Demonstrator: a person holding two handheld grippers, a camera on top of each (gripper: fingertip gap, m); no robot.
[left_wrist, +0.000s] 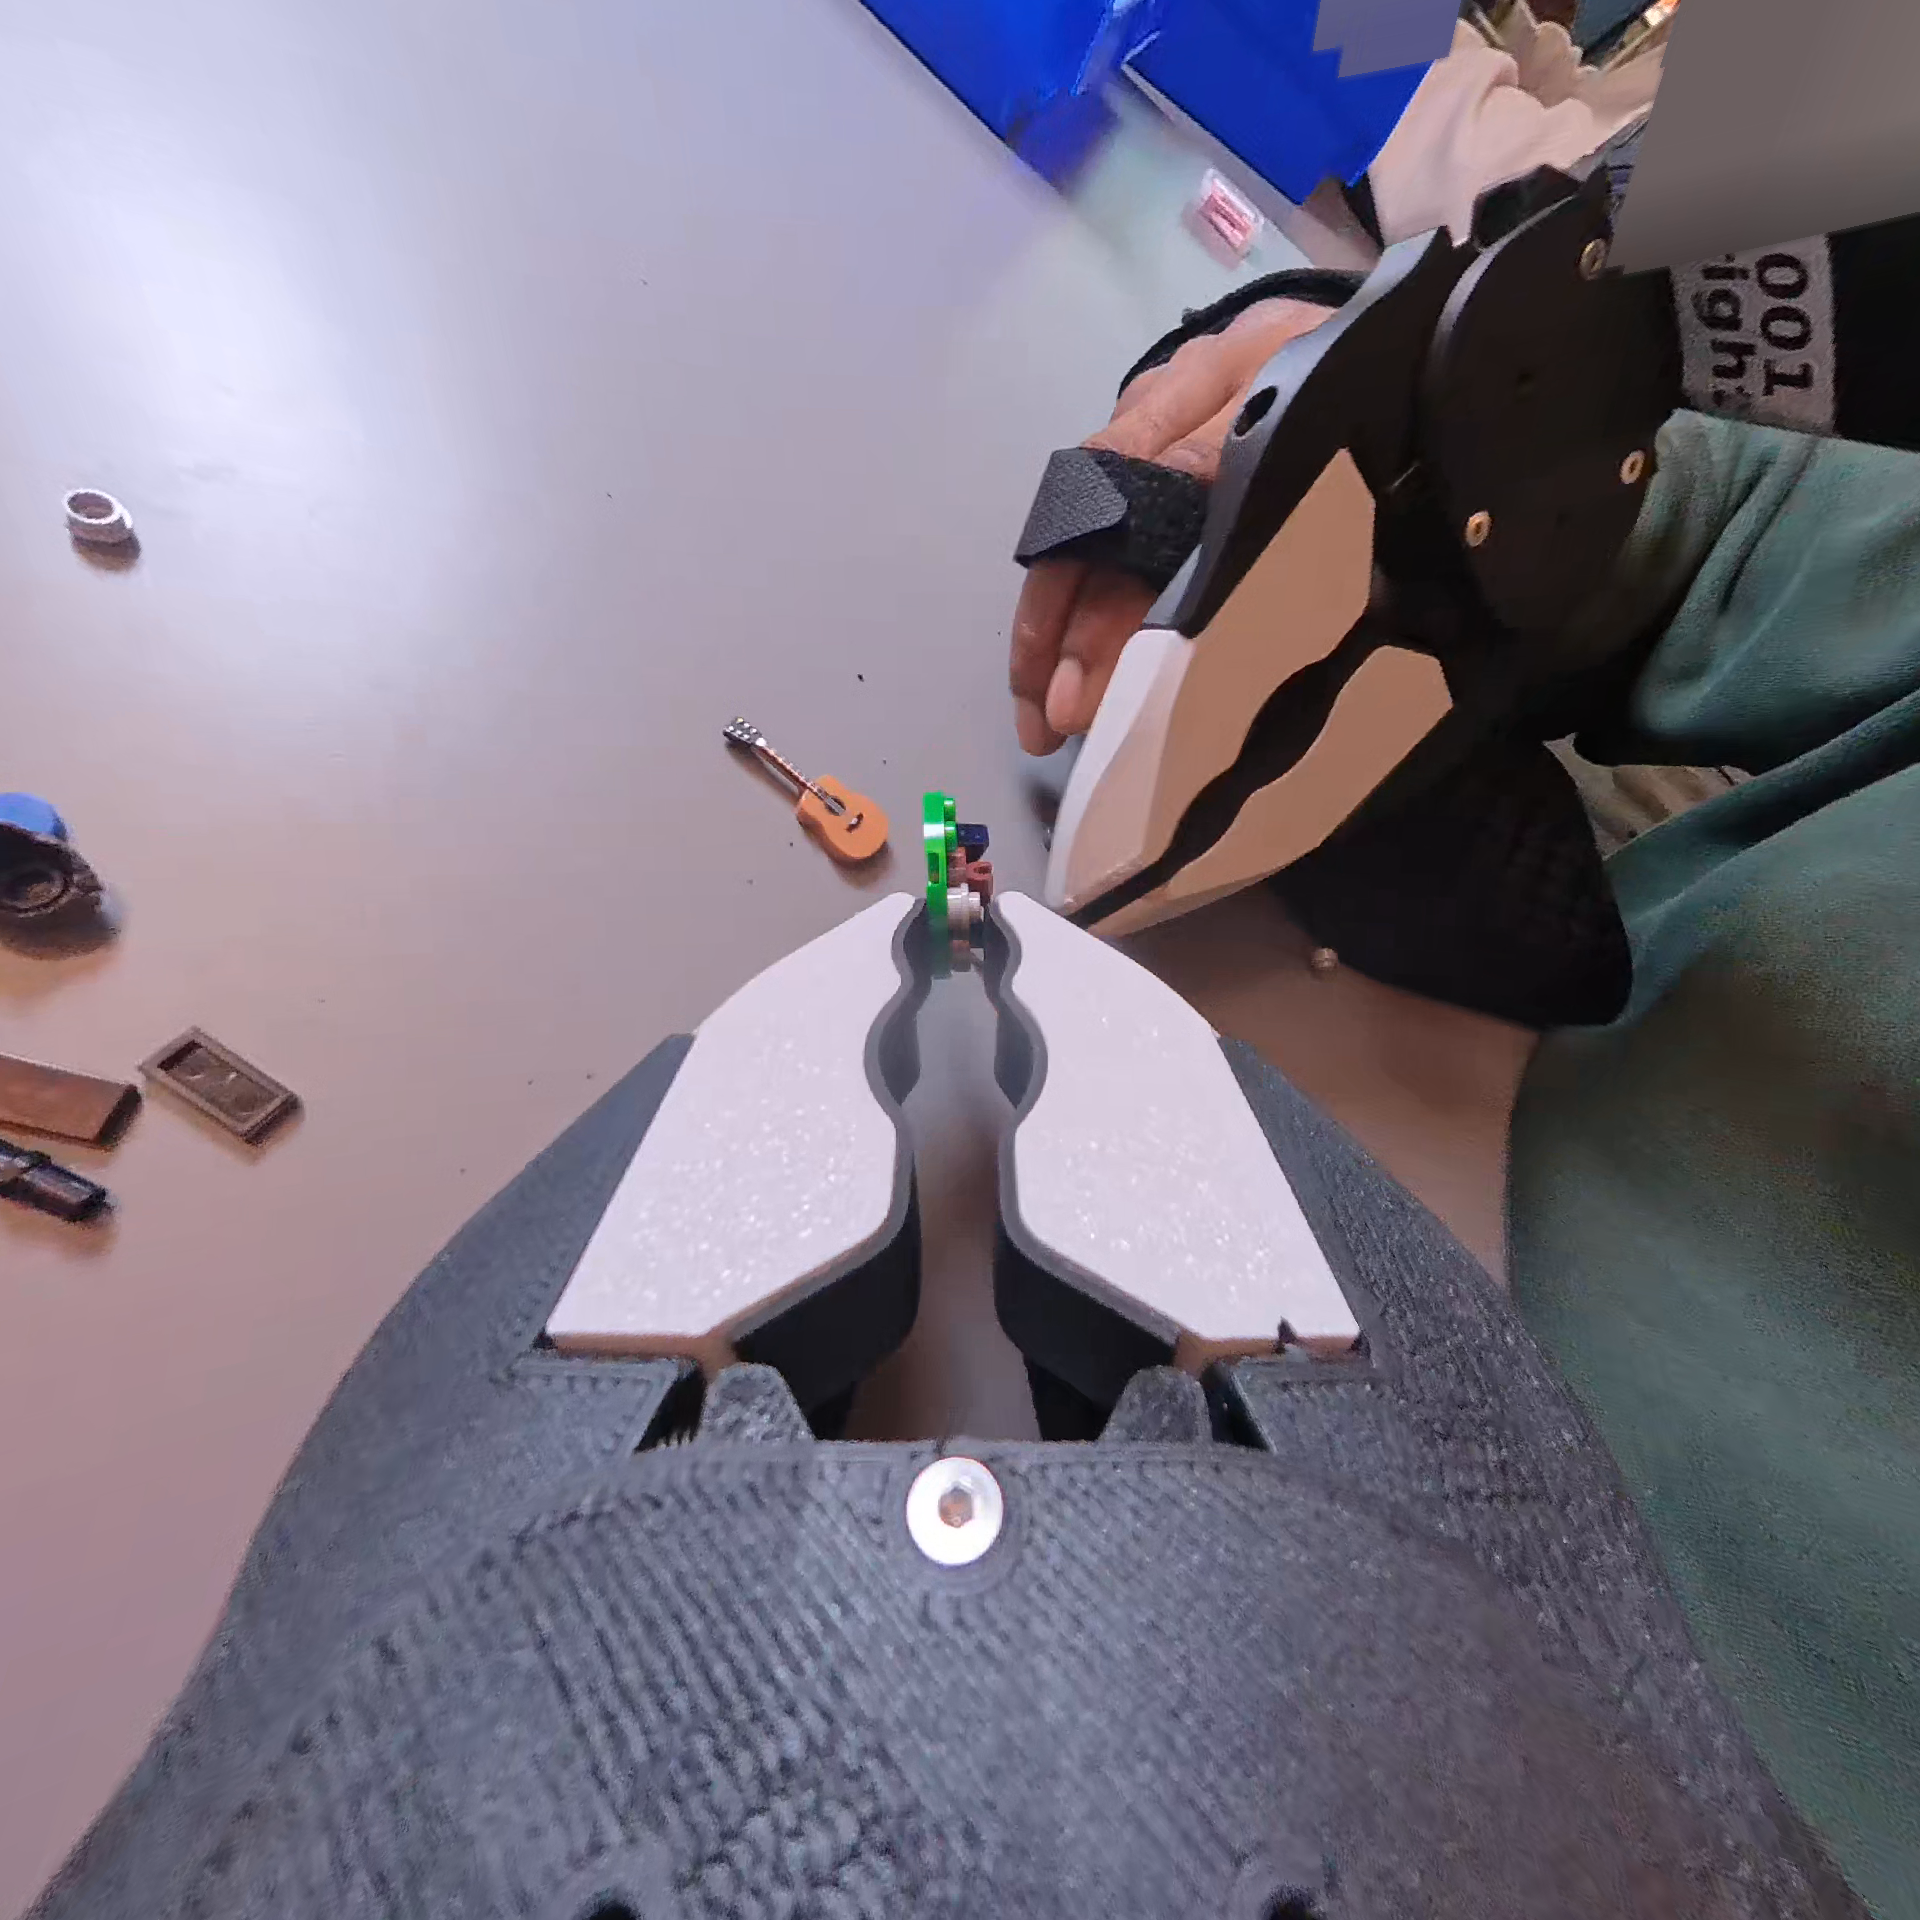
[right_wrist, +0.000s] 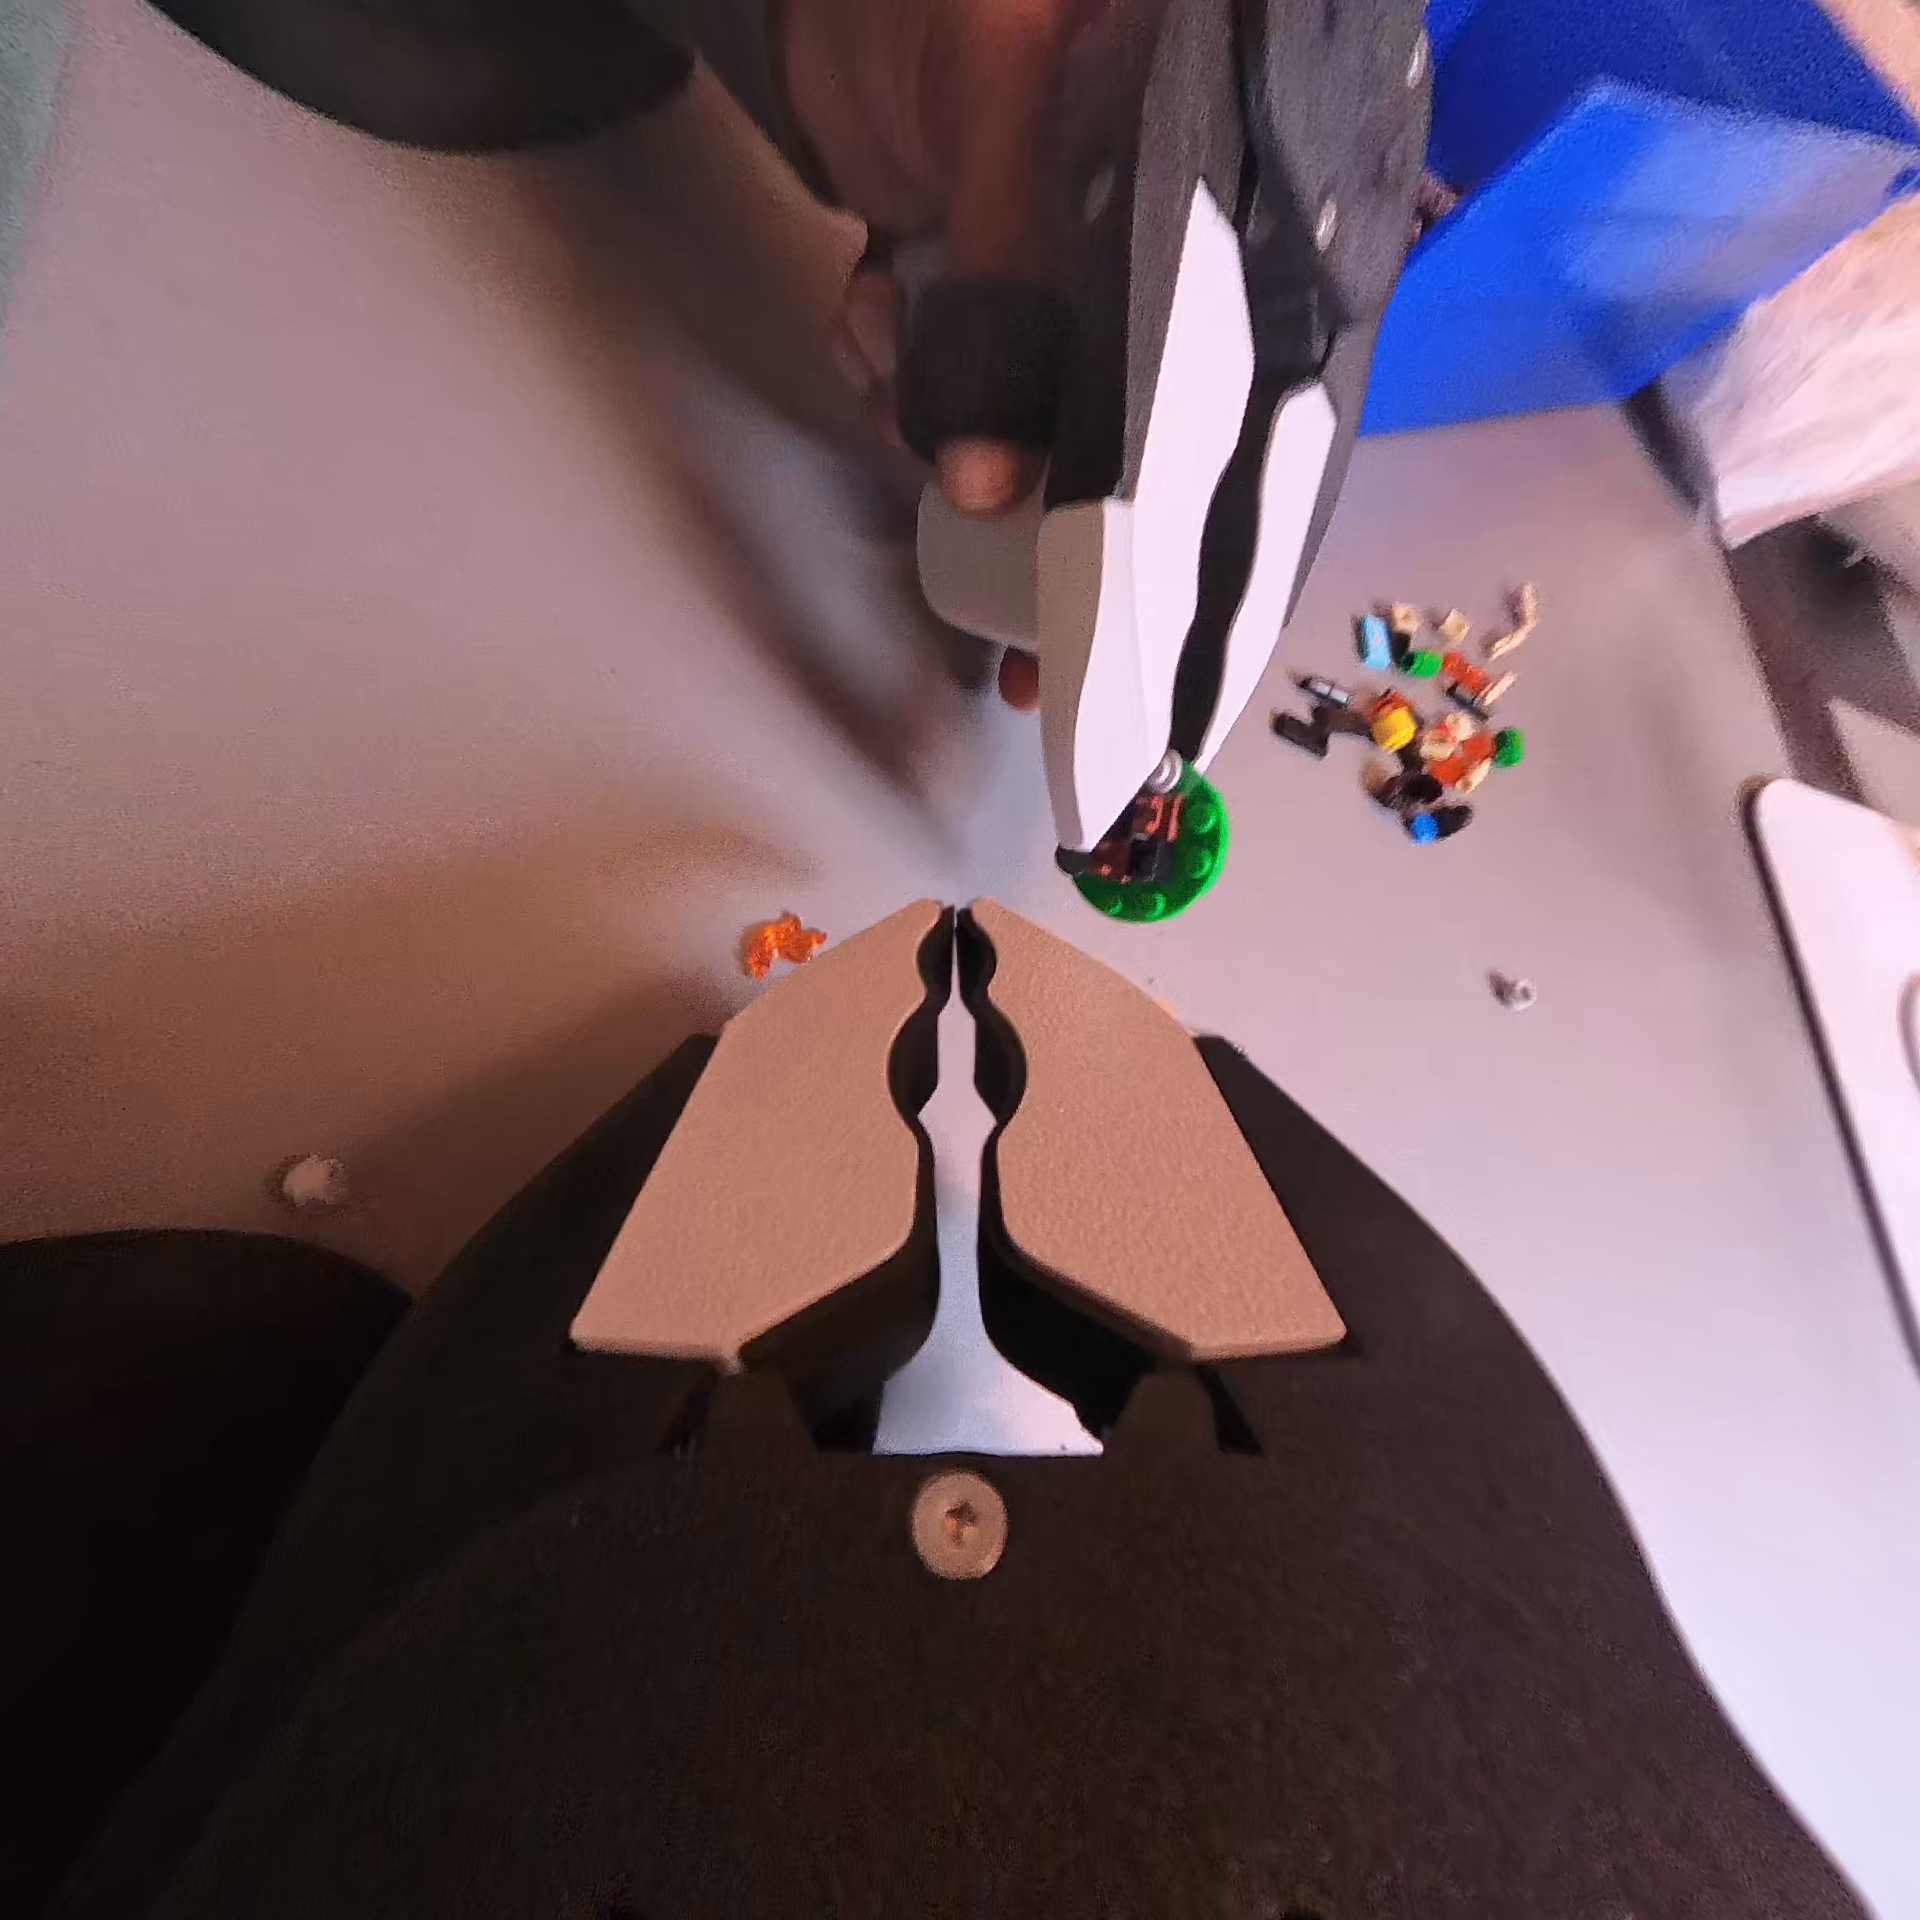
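Observation:
My left gripper (left_wrist: 954, 902) is shut on a small toy-brick assembly: a round green plate (left_wrist: 938, 868) held on edge, with brown, grey and dark blue pieces (left_wrist: 974, 862) on its face. The same plate (right_wrist: 1184, 868) shows in the right wrist view at the left gripper's (right_wrist: 1127, 800) tips, above the table. My right gripper (right_wrist: 956, 912) is shut with nothing between its tan fingers; it also shows in the left wrist view (left_wrist: 1091, 904), just right of the plate. An orange flame-shaped piece (right_wrist: 779, 943) lies on the table just left of its tips.
A tiny orange guitar (left_wrist: 821, 795) lies beyond the left gripper. A grey ring (left_wrist: 99, 514), a blue-and-black part (left_wrist: 42, 862) and brown flat pieces (left_wrist: 218, 1081) lie at the left. A heap of small coloured bricks (right_wrist: 1423, 717) lies at the right. A blue box (right_wrist: 1621, 239) stands behind. The tips of both grippers are at nearly the same place. My left tips are roughly 4 cm from the tiny orange guitar (left_wrist: 821, 795).

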